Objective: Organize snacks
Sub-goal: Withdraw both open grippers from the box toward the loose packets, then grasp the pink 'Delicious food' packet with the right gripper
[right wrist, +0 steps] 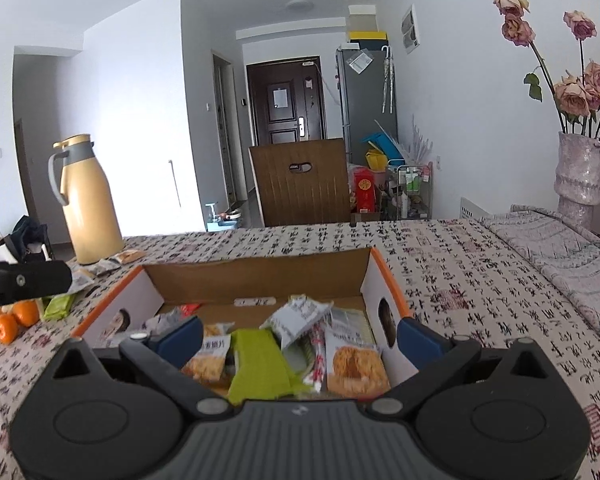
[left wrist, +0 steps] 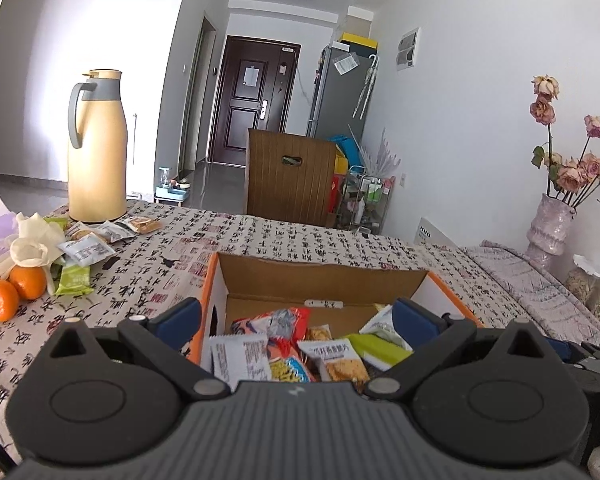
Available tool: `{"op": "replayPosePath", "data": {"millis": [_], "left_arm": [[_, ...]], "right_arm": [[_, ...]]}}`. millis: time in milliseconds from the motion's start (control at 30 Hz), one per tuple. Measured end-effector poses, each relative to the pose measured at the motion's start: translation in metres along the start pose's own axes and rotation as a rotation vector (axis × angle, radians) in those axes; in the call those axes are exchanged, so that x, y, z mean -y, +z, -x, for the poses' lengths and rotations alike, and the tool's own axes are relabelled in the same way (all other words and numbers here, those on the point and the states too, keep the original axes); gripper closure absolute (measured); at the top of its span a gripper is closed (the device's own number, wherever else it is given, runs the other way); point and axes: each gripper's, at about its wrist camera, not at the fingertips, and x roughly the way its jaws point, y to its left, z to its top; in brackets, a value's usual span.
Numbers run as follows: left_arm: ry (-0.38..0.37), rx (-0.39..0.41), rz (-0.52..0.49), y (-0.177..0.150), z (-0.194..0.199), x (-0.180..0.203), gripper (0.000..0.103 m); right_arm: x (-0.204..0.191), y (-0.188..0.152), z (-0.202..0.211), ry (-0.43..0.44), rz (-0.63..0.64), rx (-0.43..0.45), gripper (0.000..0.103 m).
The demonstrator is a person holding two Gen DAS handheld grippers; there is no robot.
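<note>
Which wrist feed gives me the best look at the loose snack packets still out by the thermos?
The left wrist view. There the loose snack packets lie spread beside the thermos and the oranges, unobstructed. In the right wrist view they are smaller and farther off, and the left tool partly covers them.

Both tongs (left wrist: pixel 296 316) (right wrist: pixel 300 334) have ribbed grey housings, black linkage arms, silver pivot pins and blue fingertips (left wrist: pixel 414 314).

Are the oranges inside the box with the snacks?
No, the oranges sit out on the tablecloth by the yellow jug, well outside the box.
</note>
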Motion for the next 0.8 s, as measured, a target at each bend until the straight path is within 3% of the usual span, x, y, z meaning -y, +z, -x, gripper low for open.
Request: {"op": "replayPosePath", "data": {"millis": [367,800], "left_arm": [[-0.003,-0.058,-0.005,-0.029,0.017,-0.011,0.000],[0.015,-0.141,-0.014,-0.065,0.031,-0.029,0.000]], "right_arm": [[0.006,-0.035,0.020,-0.021,0.031,-0.088,0.000],[0.010,-0.073,0.012,-0.011,0.079,-0.252,0.000]]}}
